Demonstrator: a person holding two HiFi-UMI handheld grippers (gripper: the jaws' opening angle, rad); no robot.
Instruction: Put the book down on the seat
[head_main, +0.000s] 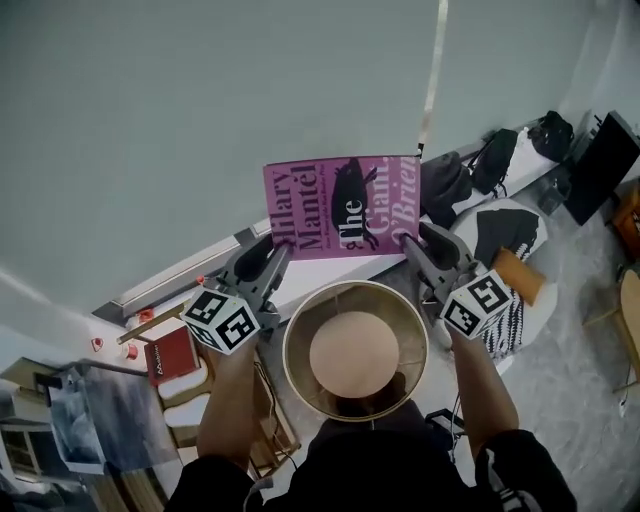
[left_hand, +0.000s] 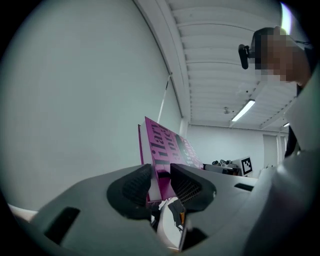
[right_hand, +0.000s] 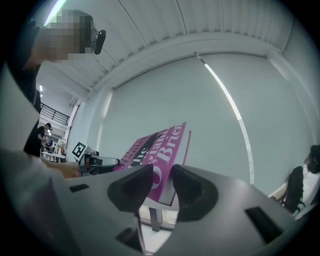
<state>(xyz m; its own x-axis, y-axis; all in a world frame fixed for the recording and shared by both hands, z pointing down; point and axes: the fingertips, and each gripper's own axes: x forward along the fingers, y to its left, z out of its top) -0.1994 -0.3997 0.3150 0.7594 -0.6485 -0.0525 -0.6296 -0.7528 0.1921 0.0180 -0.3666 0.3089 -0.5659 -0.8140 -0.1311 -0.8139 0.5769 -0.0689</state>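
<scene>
A magenta book (head_main: 340, 205) with black and white lettering is held up in the air, cover facing me, in front of the grey wall. My left gripper (head_main: 272, 250) is shut on its lower left corner, and my right gripper (head_main: 420, 240) is shut on its lower right corner. Below the book, close to my body, is a round seat (head_main: 352, 352) with a beige top and a pale rim. In the left gripper view the book (left_hand: 165, 150) stands between the jaws of the left gripper (left_hand: 161, 180). The right gripper view shows the book (right_hand: 160, 150) pinched by the right gripper (right_hand: 162, 182).
A white ledge (head_main: 180, 275) runs along the wall under the book. A red book (head_main: 170, 355) lies on wooden furniture at the left. Dark bags (head_main: 495, 160) sit on the ledge at the right, beside a black screen (head_main: 600, 165) and a white chair with striped cloth (head_main: 510, 300).
</scene>
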